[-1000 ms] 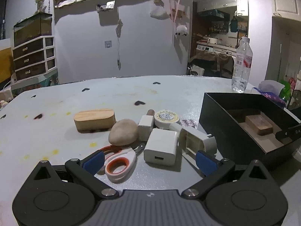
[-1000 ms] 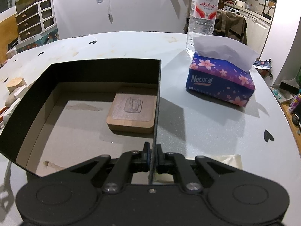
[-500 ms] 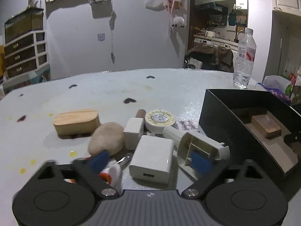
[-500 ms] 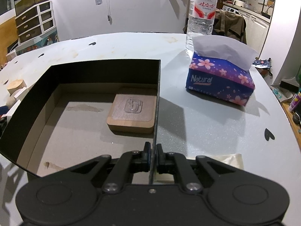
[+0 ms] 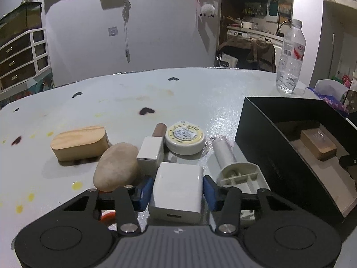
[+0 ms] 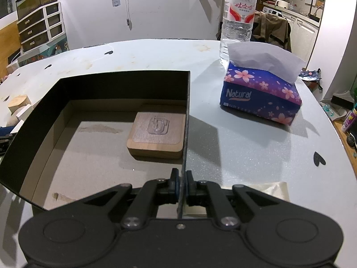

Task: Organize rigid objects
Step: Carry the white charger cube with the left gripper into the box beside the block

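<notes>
In the left wrist view my left gripper (image 5: 177, 191) has its blue pads against both sides of a white charger cube (image 5: 177, 189) that rests on the table. Around it lie a beige stone (image 5: 116, 166), a wooden block (image 5: 78, 143), a smaller white adapter (image 5: 150, 150), a round tape measure (image 5: 185, 137) and a white plug-like part (image 5: 236, 172). My right gripper (image 6: 182, 182) is shut on the right wall of the black box (image 6: 187, 116), which holds a wooden coaster (image 6: 157, 137). The box also shows at the right of the left wrist view (image 5: 267, 147).
A water bottle (image 6: 237, 20) and a blue tissue pack (image 6: 261, 92) stand right of the box. Orange-handled scissors (image 5: 108, 216) lie under my left gripper. A strip of paper (image 6: 256, 189) lies by my right gripper. A drawer unit (image 5: 20, 53) stands beyond the table.
My left gripper has moved forward over the scissors and closed its jaws in around the white charger cube. My right gripper has stayed on the box wall.
</notes>
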A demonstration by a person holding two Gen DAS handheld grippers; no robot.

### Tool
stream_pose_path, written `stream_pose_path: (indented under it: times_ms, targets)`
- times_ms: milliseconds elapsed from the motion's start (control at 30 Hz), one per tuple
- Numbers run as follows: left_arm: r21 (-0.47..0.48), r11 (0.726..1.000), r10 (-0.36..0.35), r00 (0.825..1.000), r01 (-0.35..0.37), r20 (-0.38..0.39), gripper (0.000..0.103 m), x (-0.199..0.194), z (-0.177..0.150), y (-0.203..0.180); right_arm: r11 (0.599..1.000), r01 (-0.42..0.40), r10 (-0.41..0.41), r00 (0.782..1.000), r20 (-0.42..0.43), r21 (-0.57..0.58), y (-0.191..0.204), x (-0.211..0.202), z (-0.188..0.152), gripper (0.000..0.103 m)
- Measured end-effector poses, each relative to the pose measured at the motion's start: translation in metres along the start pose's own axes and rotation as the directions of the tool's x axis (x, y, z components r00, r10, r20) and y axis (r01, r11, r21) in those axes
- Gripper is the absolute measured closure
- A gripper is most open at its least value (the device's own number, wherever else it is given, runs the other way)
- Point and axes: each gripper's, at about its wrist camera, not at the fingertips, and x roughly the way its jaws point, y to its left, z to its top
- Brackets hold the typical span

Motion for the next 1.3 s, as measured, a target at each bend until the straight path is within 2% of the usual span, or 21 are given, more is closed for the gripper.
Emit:
stream_pose_path:
  times_ms: [167, 333, 433, 600, 733, 833, 1000, 1100, 1300]
  targets:
    - [-0.025, 1.0, -0.004, 1.0, 0.003, -0.018, 0.055, -0.002, 0.0, 0.001, 1.0, -0.003, 0.003, 1.0, 0.003, 0.004, 0.0, 0.0, -0.001, 0.096]
    - [-0.159, 0.987, -0.042, 0.998, 0.035, -0.041, 0.056, -0.008, 0.0, 0.016, 1.0, -0.006, 0.006, 1.0, 0.005, 0.01, -0.001, 0.0, -0.001, 0.096]
    - [-0.253, 0.964, -0.097, 0.994, 0.082, -0.05, 0.056, -0.014, -0.001, 0.028, 1.0, -0.002, 0.002, 1.0, 0.002, 0.012, -0.001, 0.0, 0.0, 0.096]
    - [-0.378, 0.908, -0.207, 0.978, 0.181, -0.028, 0.056, -0.029, 0.003, 0.039, 1.0, 0.0, 0.0, 1.0, -0.003, 0.002, 0.0, 0.001, 0.001, 0.095]
    - [-0.392, 0.891, -0.245, 0.969, 0.23, 0.012, 0.056, -0.043, 0.024, 0.036, 1.0, 0.0, 0.0, 1.0, -0.005, -0.005, 0.0, 0.001, 0.001, 0.095]
    - [-0.368, 0.89, -0.263, 0.963, 0.268, 0.064, 0.056, -0.053, 0.047, 0.025, 1.0, -0.004, 0.004, 1.0, -0.004, -0.002, -0.001, 0.002, 0.001, 0.095]
    - [-0.323, 0.875, -0.348, 0.932, 0.361, 0.098, 0.056, -0.053, 0.077, -0.013, 1.0, -0.008, 0.008, 1.0, -0.005, 0.005, -0.002, 0.002, 0.001, 0.096]
    - [-0.312, 0.861, -0.407, 0.912, 0.401, 0.051, 0.056, -0.04, 0.087, -0.042, 1.0, -0.001, 0.001, 1.0, -0.016, 0.006, -0.001, 0.003, 0.003, 0.096]
    - [-0.334, 0.871, -0.409, 0.908, 0.36, -0.088, 0.056, 0.012, 0.086, -0.087, 1.0, 0.005, -0.005, 1.0, -0.015, -0.005, 0.001, 0.003, 0.003, 0.095]
